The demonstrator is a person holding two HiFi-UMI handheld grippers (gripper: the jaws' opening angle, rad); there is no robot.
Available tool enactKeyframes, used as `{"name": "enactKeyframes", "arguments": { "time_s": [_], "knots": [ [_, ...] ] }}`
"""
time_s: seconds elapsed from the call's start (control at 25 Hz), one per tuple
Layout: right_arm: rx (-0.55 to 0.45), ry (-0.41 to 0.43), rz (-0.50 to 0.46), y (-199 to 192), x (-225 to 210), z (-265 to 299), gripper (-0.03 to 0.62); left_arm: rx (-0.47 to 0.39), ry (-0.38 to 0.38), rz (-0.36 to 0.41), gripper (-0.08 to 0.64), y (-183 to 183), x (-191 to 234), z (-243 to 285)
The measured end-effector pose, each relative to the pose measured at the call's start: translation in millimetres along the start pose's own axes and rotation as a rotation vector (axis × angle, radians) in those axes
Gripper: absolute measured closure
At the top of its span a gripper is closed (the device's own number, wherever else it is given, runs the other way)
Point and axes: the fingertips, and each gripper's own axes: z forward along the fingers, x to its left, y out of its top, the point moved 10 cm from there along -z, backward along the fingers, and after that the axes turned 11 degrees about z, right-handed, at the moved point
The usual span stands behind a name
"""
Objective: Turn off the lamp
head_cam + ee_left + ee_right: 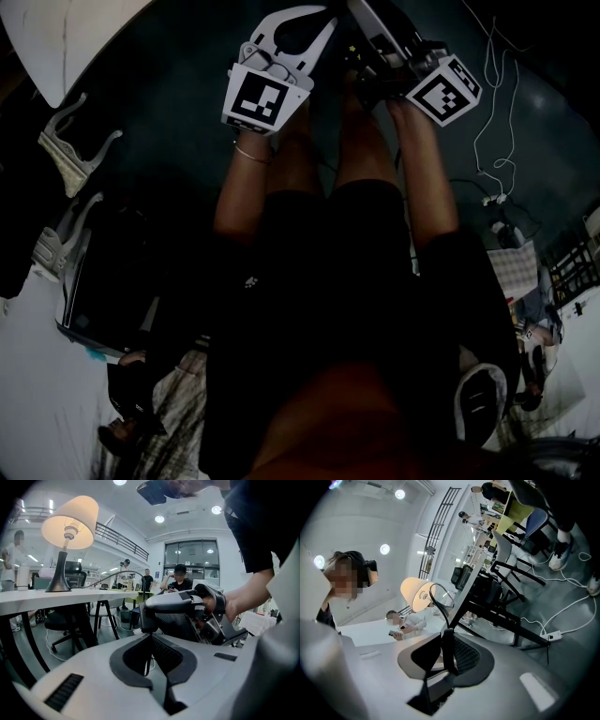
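Observation:
The lamp [70, 522], with a cream shade on a dark stem, stands lit on a white table [28, 598] at the left of the left gripper view. In the right gripper view the lamp [417, 595] also glows. Its black cord [437, 599] curves down to an in-line switch [447, 641]. My right gripper [447, 637] is shut on that switch. My left gripper [150, 634] pinches the thin cord [148, 660] just under the switch [148, 619], facing the right gripper [157, 611]. In the head view both grippers, left [291, 37] and right [375, 42], are held out close together.
Black table legs [506, 620] and office chairs [70, 620] stand beside the table. A power strip [551, 635] and loose cables [492, 112] lie on the floor. Several people sit or stand further back in the room.

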Motion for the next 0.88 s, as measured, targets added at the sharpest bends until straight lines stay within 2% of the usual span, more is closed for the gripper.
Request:
{"name": "enactKeyframes", "arguments": {
  "time_s": [0.88],
  "knots": [
    [-0.006, -0.009, 0.025, -1.0, -5.9, -3.8, 0.534, 0.008, -0.019, -0.020, 0.544, -4.8, -2.5, 3.6]
  ]
}}
